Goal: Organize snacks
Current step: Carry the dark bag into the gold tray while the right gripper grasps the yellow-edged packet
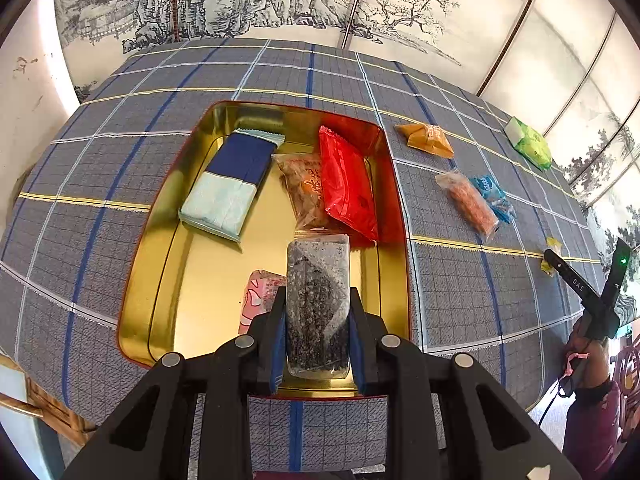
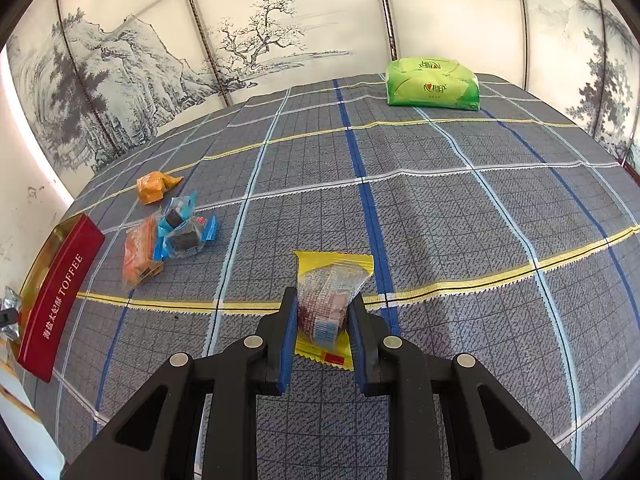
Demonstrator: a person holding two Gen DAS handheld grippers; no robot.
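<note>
**Dark packet hangs over the tin, its long axis running away from the left tongs**

The plaid tablecloth (image 1: 120,184) covers the whole table, and on it sits the gold-lined toffee tin (image 1: 168,240), open and directly below and ahead of the left gripper (image 1: 318,344). This is the relation that counts: the left hand is already over the tin's near half, while the right gripper (image 2: 322,332) is well apart from it, with the tin's red wall (image 2: 60,296) far off to its left.

Inside the tin lie a blue-and-white packet (image 1: 228,184) at the far left, a clear orange-printed packet (image 1: 304,188) and a red packet (image 1: 348,184) at the far right, and a pink packet (image 1: 260,292) near the front. The bare gold floor between them lies just under the left tongs.

The left tongs are pinching a clear speckled dark packet (image 1: 318,304) by its sides; its long axis points straight forward, toward the tin's far wall. I judge a release here would drop it lengthwise beside the pink one.

The right tongs are pressed on a yellow-edged clear packet (image 2: 332,296), apparently low over the cloth. Loose snacks wait near the tin: an orange packet (image 2: 154,186), blue-wrapped pieces (image 2: 186,228), an orange-red packet (image 2: 140,252). A green tissue pack (image 2: 432,84) sits at the far edge.
</note>
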